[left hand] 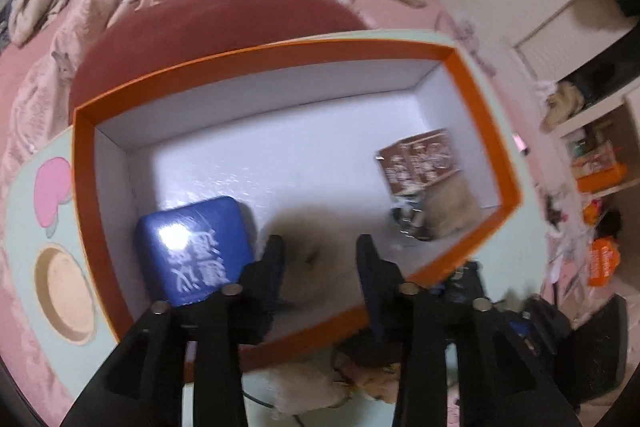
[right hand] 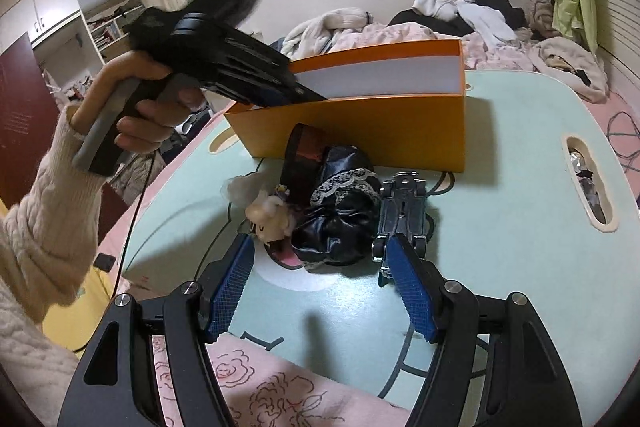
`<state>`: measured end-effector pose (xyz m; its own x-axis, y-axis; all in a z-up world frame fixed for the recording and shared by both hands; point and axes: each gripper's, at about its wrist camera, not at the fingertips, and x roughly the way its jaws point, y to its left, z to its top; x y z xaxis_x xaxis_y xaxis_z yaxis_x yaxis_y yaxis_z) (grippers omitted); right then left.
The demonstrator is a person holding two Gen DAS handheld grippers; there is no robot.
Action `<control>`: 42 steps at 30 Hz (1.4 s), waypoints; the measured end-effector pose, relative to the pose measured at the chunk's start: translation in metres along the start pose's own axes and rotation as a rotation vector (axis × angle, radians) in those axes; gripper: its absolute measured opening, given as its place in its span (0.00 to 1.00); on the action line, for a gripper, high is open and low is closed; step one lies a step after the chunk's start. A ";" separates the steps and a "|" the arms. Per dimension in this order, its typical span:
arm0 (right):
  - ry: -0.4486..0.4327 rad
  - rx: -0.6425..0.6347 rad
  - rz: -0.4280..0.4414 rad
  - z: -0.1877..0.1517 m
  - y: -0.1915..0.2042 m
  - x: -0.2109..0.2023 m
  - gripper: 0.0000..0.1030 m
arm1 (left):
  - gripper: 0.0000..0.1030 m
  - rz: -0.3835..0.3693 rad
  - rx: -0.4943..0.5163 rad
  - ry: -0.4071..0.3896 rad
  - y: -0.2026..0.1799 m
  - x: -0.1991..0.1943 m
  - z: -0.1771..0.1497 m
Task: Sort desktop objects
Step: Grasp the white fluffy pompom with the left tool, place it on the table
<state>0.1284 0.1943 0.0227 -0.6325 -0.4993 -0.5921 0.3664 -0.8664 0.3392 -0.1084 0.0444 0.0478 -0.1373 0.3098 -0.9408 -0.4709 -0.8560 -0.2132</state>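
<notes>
While my left gripper (left hand: 318, 251) hangs over the orange box (left hand: 488, 131) with its jaws released and nothing between them, the blue square case (left hand: 196, 251) already lies in the near left corner of the box, and a brown packet (left hand: 420, 163) lies at the far right. My right gripper (right hand: 320, 279) is also spread wide and holds nothing. It points at the doll in the black dress (right hand: 316, 219), which lies on the pale green table (right hand: 520, 227) just in front of the box, with the silver toy car (right hand: 400, 211) touching its right side. I judge the doll is next. I should close on its soft body, not the head, and keep my right finger clear of the car.
</notes>
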 end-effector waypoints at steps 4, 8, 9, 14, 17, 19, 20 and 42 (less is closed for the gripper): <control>-0.003 0.004 0.004 -0.003 -0.001 -0.002 0.67 | 0.36 -0.081 -0.016 0.089 0.011 0.018 0.010; -0.003 0.008 0.004 -0.003 -0.003 -0.002 0.67 | 0.21 -0.164 -0.092 0.103 0.025 0.032 0.011; -0.003 0.007 0.004 -0.003 -0.002 -0.002 0.67 | 0.21 -0.183 -0.110 0.092 0.028 0.033 0.009; -0.024 0.021 0.003 -0.002 -0.005 -0.007 0.67 | 0.21 -0.352 -0.160 -0.165 0.037 0.006 -0.022; -0.059 0.020 0.018 0.009 -0.004 -0.012 0.67 | 0.21 -0.442 -0.218 -0.366 0.047 -0.030 -0.062; -0.099 0.000 0.038 0.026 -0.001 -0.014 0.67 | 0.21 -0.420 -0.250 -0.451 0.052 -0.047 -0.090; -0.114 -0.012 0.049 0.036 0.001 -0.013 0.67 | 0.21 -0.397 -0.267 -0.482 0.054 -0.052 -0.103; 0.528 -0.085 -0.116 0.150 0.052 0.213 0.76 | 0.67 -0.179 -0.313 -0.579 0.027 0.003 -0.222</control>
<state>-0.0894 0.0423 0.0243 -0.2516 -0.3121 -0.9161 0.3820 -0.9018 0.2023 0.0716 -0.0701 -0.0191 -0.5659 0.5547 -0.6099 -0.2673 -0.8233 -0.5008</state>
